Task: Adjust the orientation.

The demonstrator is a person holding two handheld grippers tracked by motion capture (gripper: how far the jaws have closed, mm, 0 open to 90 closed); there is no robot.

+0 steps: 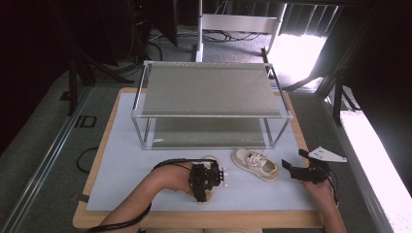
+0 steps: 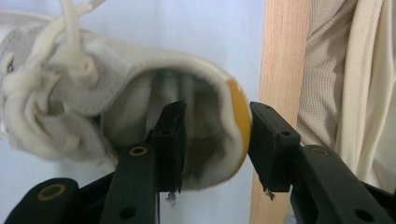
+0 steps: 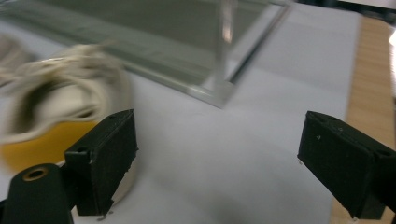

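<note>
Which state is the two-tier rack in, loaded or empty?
Empty: both shelves of the rack look bare. The two shoes, one right of the other, lie on the mat before it.

A metal two-tier rack [image 1: 209, 104] stands beyond both grippers on a pale mat [image 1: 126, 160]. The wooden table edge [image 1: 194, 219] runs just behind them. Cables [image 1: 214, 36] lie on the floor far beyond.
</note>
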